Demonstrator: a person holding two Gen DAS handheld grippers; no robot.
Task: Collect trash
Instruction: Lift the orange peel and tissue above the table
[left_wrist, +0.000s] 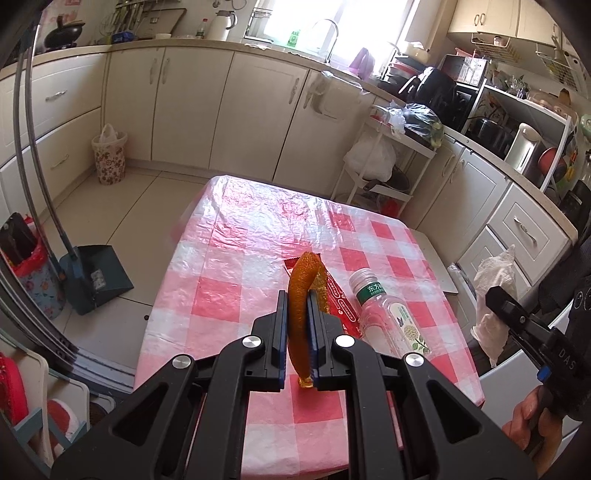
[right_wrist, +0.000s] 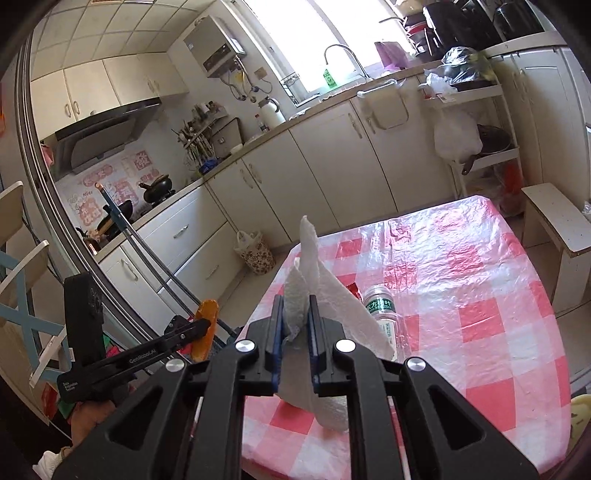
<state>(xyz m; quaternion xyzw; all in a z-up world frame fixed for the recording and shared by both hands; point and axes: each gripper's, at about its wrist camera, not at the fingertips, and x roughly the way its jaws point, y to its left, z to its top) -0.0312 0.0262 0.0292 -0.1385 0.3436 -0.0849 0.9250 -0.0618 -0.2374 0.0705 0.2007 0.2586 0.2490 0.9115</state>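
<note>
My left gripper (left_wrist: 296, 299) is shut on a curved strip of orange peel (left_wrist: 301, 291) and holds it above the table with the pink checked cloth (left_wrist: 236, 258). My right gripper (right_wrist: 296, 302) is shut on a crumpled white paper towel (right_wrist: 317, 295), also above the table. An empty clear plastic bottle (left_wrist: 388, 314) with a silver cap lies on the cloth beside a red wrapper (left_wrist: 341, 304). The bottle also shows in the right wrist view (right_wrist: 384, 310). The right gripper with the towel shows at the right edge of the left wrist view (left_wrist: 495, 295); the left gripper with the peel shows in the right wrist view (right_wrist: 205, 325).
A flowered waste bin (left_wrist: 109, 157) with a white liner stands on the floor by the cabinets. A blue dustpan (left_wrist: 96, 277) and broom stand left of the table. A second flowered bin (left_wrist: 37, 280) is at the far left. A white shelf cart (left_wrist: 388, 162) stands beyond the table.
</note>
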